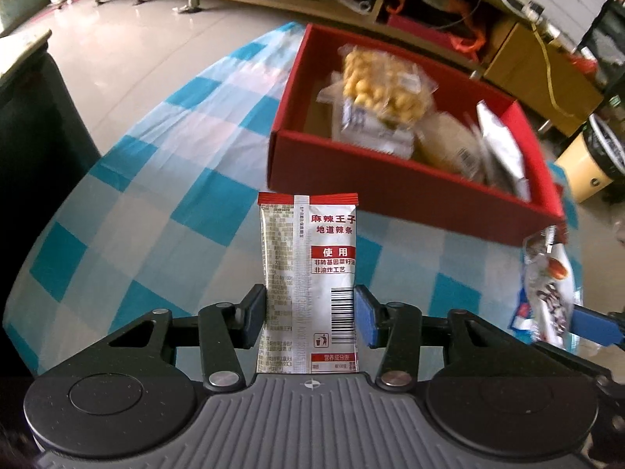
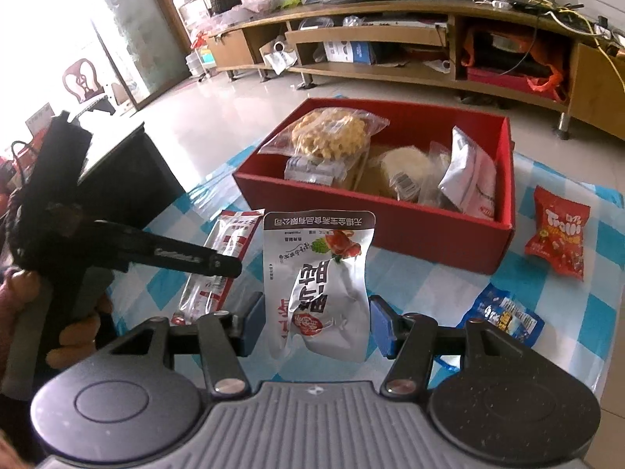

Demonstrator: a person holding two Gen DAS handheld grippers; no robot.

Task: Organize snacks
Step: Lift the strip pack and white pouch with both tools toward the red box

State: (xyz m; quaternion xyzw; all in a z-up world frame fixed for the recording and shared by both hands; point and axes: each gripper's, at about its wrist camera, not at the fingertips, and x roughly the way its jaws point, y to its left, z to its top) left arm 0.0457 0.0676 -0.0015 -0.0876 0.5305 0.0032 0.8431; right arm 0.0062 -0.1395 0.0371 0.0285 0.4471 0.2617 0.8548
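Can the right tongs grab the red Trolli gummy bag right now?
Probably not yet: the right tongs already hold a white snack packet. The Trolli bag lies uncovered on the tablecloth beside the red box.

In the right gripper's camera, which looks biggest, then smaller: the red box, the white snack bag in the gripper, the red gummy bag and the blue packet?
1. red box
2. white snack bag, though it is closest to the camera, so it looks bigger than it is
3. red gummy bag and blue packet: too alike to rank
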